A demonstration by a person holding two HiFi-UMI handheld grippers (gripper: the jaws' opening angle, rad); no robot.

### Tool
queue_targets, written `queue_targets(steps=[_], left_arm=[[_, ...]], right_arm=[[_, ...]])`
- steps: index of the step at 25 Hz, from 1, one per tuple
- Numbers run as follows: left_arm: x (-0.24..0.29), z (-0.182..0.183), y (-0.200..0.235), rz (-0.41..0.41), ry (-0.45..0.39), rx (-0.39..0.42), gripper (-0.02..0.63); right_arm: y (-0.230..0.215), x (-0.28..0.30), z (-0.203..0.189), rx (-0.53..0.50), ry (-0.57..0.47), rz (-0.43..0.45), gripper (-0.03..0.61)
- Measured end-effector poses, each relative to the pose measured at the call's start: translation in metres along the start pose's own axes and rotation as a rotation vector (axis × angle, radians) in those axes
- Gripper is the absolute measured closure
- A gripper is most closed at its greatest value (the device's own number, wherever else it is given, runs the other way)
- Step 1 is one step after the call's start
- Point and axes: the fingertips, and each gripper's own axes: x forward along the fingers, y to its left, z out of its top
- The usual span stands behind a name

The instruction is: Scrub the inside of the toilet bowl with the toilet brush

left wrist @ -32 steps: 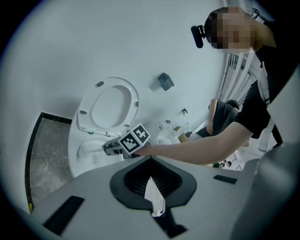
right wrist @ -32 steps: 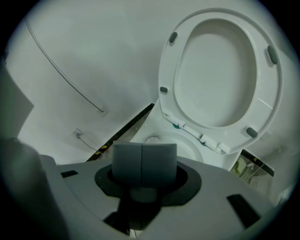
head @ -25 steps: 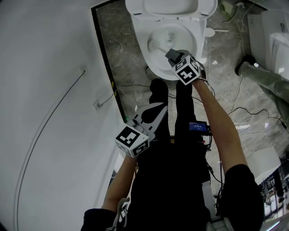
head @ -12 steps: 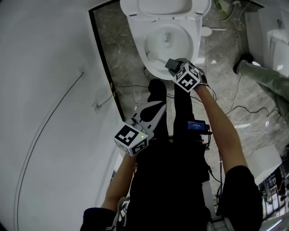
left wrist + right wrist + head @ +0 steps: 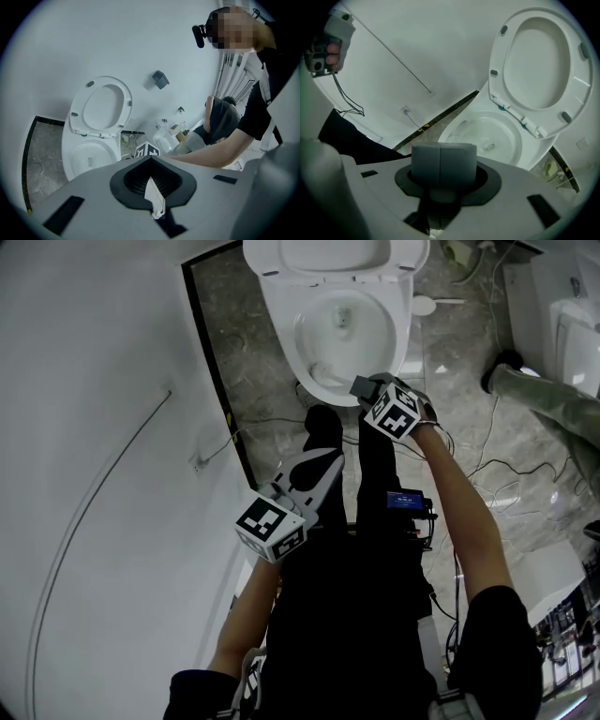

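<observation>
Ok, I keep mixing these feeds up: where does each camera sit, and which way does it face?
Head view: on the person's head, looking steeply down at the toilet bowl; arms, legs, left gripper and right gripper, which holds the toilet brush, show.
Left gripper view: rides the left gripper, facing the toilet's raised seat; the right forearm crosses it.
Right gripper view: rides the right gripper near the rim, facing into the bowl; the left hand shows upper left.
Shared: all three see the bowl.

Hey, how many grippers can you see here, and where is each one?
2. The left gripper hangs over the person's dark trousers; the right gripper, holding the brush, is at the toilet's front rim. None seems hidden.
</observation>
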Motion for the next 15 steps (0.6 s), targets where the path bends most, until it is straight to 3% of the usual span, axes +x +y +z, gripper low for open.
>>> queue_targets(steps=[15], left_arm=[[0.006, -0.003, -0.005, -0.009, 0.007, 0.013, 0.607]], right_arm=[[-0.002, -0.017, -0.05, -0.028, 0.08, 0.026, 0.419]])
